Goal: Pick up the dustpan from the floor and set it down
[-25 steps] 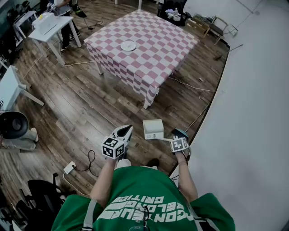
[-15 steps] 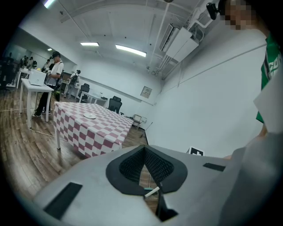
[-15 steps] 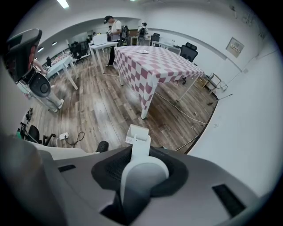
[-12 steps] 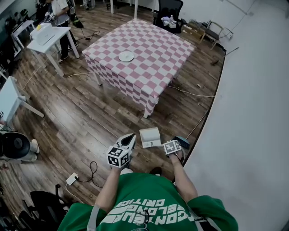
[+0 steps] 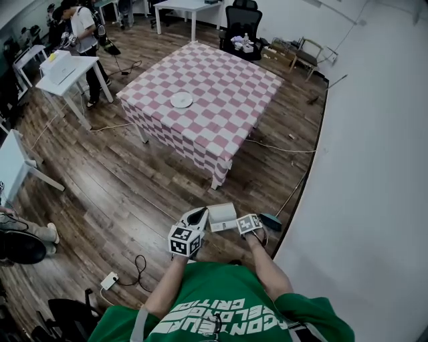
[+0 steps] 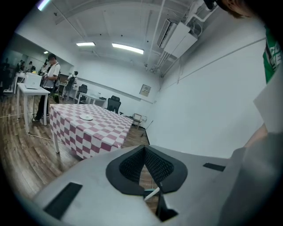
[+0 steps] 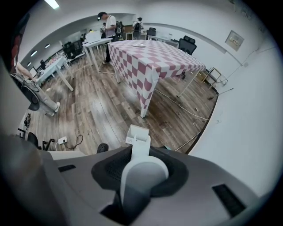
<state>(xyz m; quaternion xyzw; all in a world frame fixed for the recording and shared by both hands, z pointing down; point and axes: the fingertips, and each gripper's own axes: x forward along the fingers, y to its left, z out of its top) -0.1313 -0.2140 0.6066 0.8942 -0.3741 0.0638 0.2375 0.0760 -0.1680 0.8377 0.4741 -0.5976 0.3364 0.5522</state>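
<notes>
"Down by the wall (image 5: 364,167) — is the dustpan (image 5: 222,216) up?"

"Looks so. The right gripper (image 5: 247,226) clamps its handle (image 7: 140,172), pan over the floor (image 5: 134,180). The left gripper (image 5: 196,217) is closed, empty — setting down remains."

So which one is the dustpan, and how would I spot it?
Start at the pink-checked table in the middle of the room. Off its near corner, just before the person, the dustpan is clamped by its handle in the right gripper. It is the only white, open-fronted box there.

An open-plan office, shown by white desks (image 5: 67,70), swivel chair (image 5: 241,20) and strip lights (image 6: 127,48).
</notes>
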